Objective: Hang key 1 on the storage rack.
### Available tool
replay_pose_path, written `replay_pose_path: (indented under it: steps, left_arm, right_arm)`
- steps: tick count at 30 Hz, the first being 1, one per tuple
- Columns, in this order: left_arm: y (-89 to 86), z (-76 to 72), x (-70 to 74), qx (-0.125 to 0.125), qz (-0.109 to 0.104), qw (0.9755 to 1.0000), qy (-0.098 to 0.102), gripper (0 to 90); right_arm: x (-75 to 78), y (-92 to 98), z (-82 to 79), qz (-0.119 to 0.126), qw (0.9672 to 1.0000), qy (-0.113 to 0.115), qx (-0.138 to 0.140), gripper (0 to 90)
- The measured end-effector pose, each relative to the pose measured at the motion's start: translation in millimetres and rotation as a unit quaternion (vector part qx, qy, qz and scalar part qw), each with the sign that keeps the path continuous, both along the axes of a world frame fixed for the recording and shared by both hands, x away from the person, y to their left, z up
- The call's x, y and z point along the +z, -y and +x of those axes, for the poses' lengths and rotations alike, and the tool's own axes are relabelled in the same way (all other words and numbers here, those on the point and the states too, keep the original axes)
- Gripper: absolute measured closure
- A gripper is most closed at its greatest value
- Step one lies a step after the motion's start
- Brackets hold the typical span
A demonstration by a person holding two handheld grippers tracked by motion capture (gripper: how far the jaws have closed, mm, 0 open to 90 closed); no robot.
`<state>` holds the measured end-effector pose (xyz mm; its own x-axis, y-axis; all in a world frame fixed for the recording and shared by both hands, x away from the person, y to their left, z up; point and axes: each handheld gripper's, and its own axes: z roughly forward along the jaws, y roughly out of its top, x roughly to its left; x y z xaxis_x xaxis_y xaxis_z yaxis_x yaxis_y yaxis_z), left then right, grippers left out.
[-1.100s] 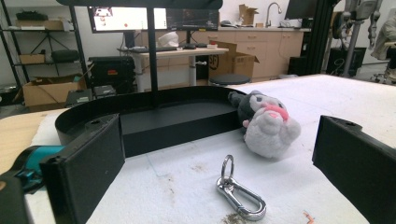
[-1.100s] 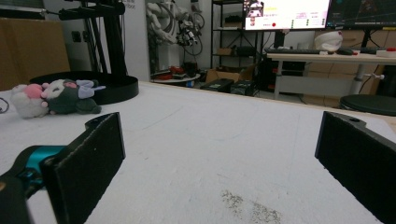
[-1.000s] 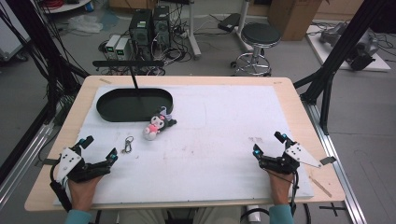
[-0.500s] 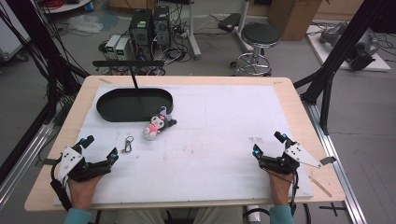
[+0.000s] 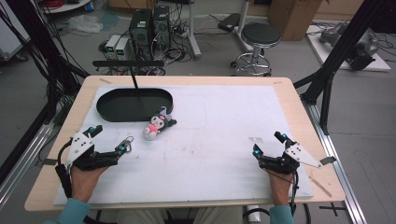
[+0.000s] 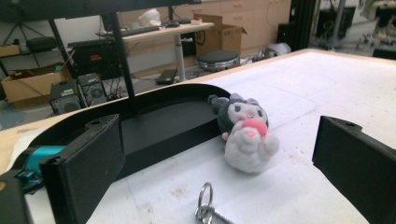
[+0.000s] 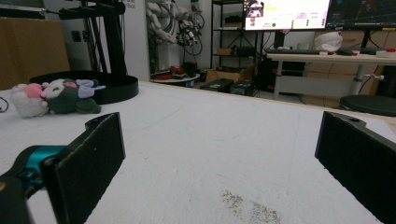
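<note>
My left gripper (image 5: 108,141) rests on the surface (image 5: 219,140) with its jaws spread wide and nothing between them; the plush toy (image 6: 245,133) lies just ahead of it, a little to the right, with its keyring (image 6: 205,207) nearly between my jaws. The black oval tray (image 5: 134,104) sits just behind the toy. My right gripper (image 5: 270,144) is likewise released and empty, well apart from the toy, which lies far off to its left.

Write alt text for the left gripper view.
A small plush toy lies on the white table cover just ahead of the open left gripper, framed between its two black jaws. A metal key ring lies nearer the camera, and a black oval tray sits behind the toy.
</note>
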<state>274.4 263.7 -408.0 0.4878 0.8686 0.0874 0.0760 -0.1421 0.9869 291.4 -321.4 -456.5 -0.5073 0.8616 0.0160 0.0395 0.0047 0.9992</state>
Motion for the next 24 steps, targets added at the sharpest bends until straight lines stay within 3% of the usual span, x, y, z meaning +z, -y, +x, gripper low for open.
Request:
replay_pose_path:
  steps: [5,12,16,24]
  left_arm:
    - [12.2,11.0,20.2,-0.014,0.038,0.9991,-0.015,2.8]
    - [22.4,26.9,36.9,-0.023,0.056,0.9971,-0.046,2.8]
    - [28.7,36.6,45.0,-0.023,0.068,0.9960,-0.054,2.8]
    - [41.1,57.1,54.0,-0.033,0.094,0.9906,-0.094,2.8]
  right_arm:
    - [0.0,0.0,0.0,0.000,1.0000,0.000,0.000,0.7]
    - [0.0,0.0,0.0,0.000,1.0000,0.000,0.000,0.7]
    - [0.0,0.0,0.0,0.000,1.0000,0.000,0.000,0.7]
    - [0.0,0.0,0.0,0.000,1.0000,0.000,0.000,0.7]
